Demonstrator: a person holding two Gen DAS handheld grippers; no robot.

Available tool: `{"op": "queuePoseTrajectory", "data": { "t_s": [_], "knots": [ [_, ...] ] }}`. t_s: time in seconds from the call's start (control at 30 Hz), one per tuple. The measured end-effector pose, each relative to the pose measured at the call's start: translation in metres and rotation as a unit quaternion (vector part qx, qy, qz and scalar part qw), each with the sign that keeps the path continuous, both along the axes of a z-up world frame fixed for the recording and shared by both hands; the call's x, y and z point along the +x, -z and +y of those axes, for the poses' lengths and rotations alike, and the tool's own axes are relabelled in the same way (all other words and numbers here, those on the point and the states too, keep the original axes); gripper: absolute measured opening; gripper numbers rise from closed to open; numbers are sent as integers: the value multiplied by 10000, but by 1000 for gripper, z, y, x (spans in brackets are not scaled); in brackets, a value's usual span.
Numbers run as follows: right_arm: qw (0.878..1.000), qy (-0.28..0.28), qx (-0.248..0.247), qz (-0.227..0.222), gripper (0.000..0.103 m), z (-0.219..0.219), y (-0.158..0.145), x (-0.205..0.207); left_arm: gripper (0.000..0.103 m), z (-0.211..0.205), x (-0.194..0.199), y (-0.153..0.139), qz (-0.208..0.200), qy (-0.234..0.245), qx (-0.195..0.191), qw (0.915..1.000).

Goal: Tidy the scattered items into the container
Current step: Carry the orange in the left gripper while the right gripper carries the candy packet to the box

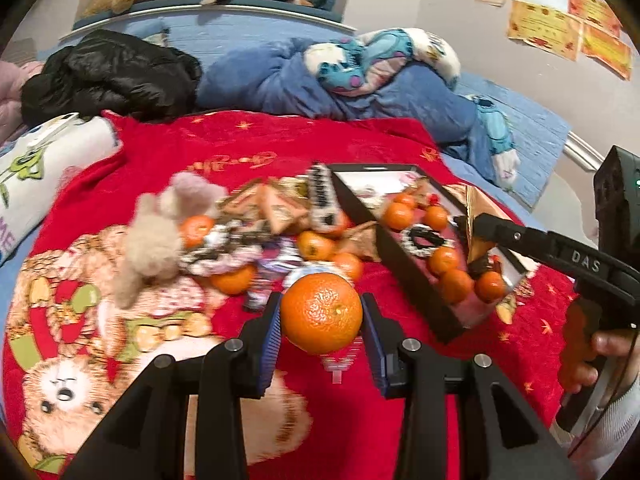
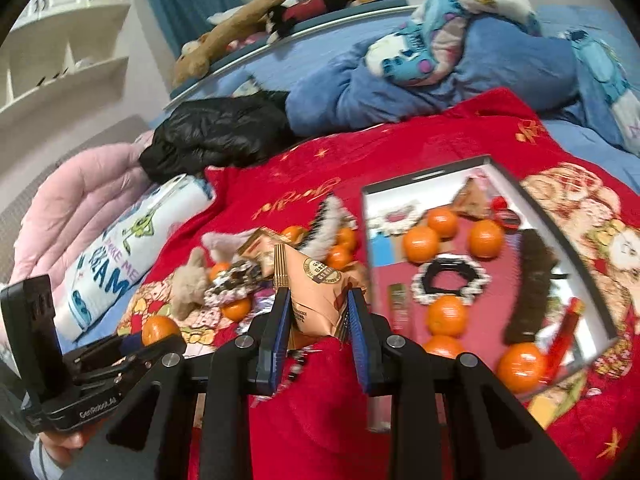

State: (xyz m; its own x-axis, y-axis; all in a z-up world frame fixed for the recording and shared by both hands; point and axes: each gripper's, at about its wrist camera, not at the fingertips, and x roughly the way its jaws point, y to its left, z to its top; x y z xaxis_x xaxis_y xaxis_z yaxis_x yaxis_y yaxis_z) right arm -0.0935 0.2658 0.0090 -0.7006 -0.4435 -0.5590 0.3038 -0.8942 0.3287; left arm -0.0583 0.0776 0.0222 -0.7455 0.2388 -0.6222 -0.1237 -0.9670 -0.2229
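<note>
My left gripper [image 1: 321,312] is shut on a mandarin [image 1: 321,312], held above the red blanket. My right gripper [image 2: 318,312] is shut on a tan snack packet [image 2: 320,292]; in the left wrist view that gripper [image 1: 466,222] hangs with the packet [image 1: 478,224] over the black-rimmed box [image 1: 404,268]. The box [image 2: 420,178] holds several mandarins, a black and white scrunchie [image 2: 450,282], a dark brush [image 2: 528,292] and small wrapped items. A scattered pile with more mandarins [image 1: 316,245], snack packets [image 1: 276,210], a beige plush [image 1: 154,240] and a scrunchie [image 1: 218,252] lies left of the box.
A red printed blanket [image 1: 280,148] covers the bed. Behind it lie a black jacket [image 1: 112,72], a blue duvet [image 1: 280,84] and a blue plush blanket [image 1: 380,60]. A white printed pillow [image 2: 132,248] and pink quilt [image 2: 80,200] sit at the left. A hand [image 1: 600,356] holds the right gripper.
</note>
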Motion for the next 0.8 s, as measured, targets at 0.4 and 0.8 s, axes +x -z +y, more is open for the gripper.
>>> {"op": "queuePoseTrajectory", "data": {
  "t_s": [0.4,0.8],
  "knots": [
    [9961,791,-381,-65,27,104,5,9,39,113,-40,-15,112,452,379,9982],
    [9923,689,-947,-392,26,114,21,-33,39,163,-107,11,-25,316,-317,9990]
  ]
}}
